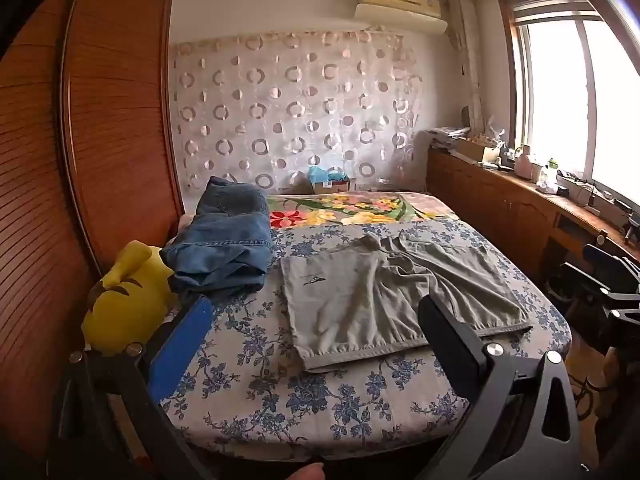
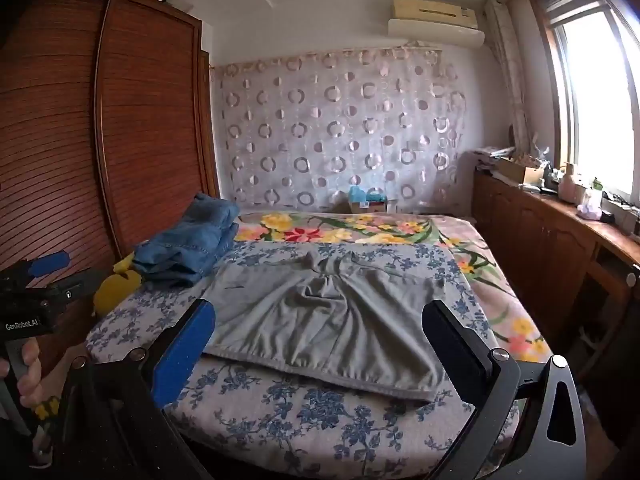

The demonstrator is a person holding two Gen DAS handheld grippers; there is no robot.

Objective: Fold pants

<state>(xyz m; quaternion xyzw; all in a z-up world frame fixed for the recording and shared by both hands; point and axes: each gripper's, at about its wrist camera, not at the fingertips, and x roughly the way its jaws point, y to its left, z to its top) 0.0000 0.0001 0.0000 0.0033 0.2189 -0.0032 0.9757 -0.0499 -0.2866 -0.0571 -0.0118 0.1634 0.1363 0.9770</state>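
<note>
1. Left wrist view: the grey shorts (image 1: 396, 292) lie spread flat and wrinkled on the floral bedsheet (image 1: 312, 396), beside folded jeans (image 1: 224, 240). The left gripper (image 1: 314, 320) is spread wide, holding nothing.
2. Right wrist view: the right gripper (image 2: 318, 320) is likewise wide and unloaded above the shorts' hem.

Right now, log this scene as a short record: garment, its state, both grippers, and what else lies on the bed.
garment: grey pants, spread flat on the bed, not yet folded
garment surface: wrinkled near the middle
left gripper: open, empty, above the bed's near edge
right gripper: open, empty, facing the pants
nearby: blue jeans piled at the far left
also: yellow plush toy beside the jeans
bedding: blue floral sheet, bright floral blanket behind
</note>
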